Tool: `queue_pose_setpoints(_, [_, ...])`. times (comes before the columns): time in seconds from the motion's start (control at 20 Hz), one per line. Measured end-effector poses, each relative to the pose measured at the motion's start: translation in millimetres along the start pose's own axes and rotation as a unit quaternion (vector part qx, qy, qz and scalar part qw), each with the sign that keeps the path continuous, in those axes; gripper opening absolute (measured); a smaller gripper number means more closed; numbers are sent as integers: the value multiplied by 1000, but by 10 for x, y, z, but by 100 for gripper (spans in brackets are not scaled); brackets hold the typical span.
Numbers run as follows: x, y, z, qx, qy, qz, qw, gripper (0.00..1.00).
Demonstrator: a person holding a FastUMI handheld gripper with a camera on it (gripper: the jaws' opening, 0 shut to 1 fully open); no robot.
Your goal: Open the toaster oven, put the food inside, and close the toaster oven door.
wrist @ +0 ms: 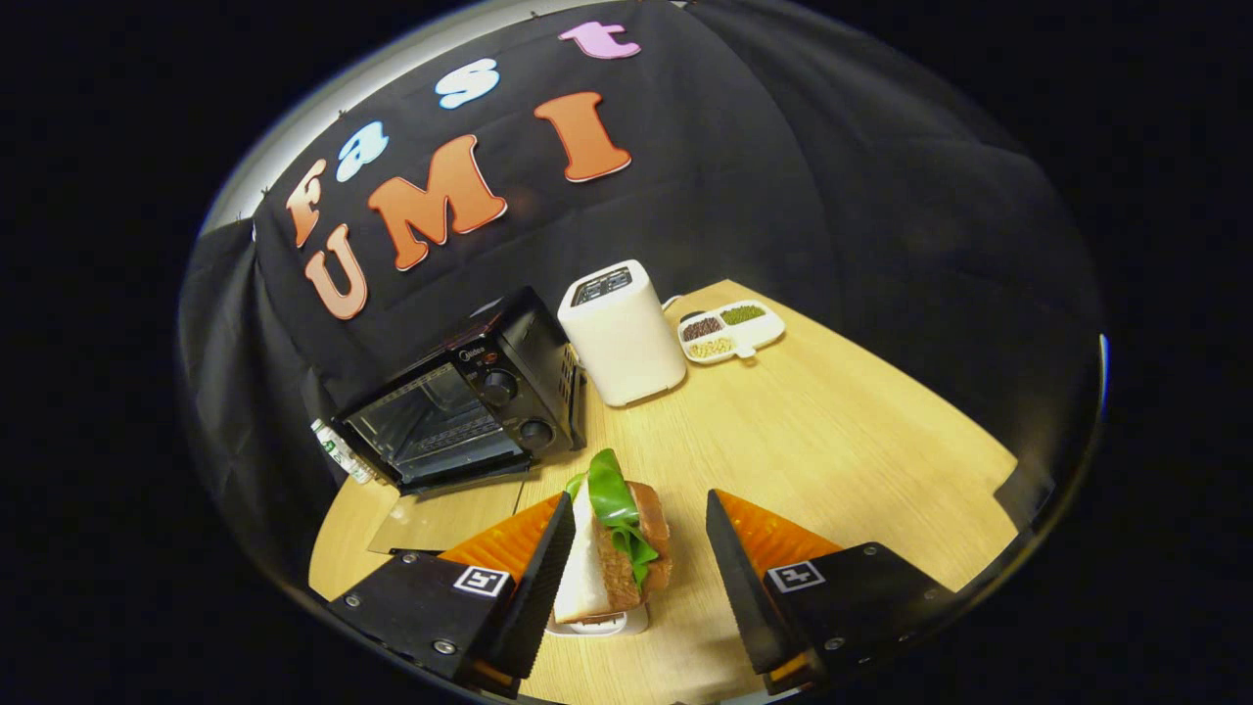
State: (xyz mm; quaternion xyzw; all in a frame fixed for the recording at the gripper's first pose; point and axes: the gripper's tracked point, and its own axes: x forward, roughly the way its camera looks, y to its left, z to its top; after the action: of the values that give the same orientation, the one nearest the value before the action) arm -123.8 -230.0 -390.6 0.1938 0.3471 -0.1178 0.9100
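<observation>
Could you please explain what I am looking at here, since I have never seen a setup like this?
A person holds a hand-held gripper; the camera rides on it, looking forward along its two fingers. The fingers stand open around a sandwich on the wooden table; one touches its side, the other stands apart, so nothing is gripped. Beyond it sits a black toaster oven with its glass door down. Beside that stand a white toaster and a white divided dish of beans.
</observation>
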Motion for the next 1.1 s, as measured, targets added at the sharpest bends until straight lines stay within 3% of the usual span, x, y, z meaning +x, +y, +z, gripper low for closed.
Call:
queue_pose_setpoints(0.3, [148,68,-268,60,46,46,996,81])
queue_pose_setpoints(0.6, [264,127,-190,106,56,79,990,75])
queue_pose_setpoints(0.75, [249,163,-202,112,63,94,987,46])
queue_pose_setpoints(1.1, [238,134,-170,147,63,106,981,31])
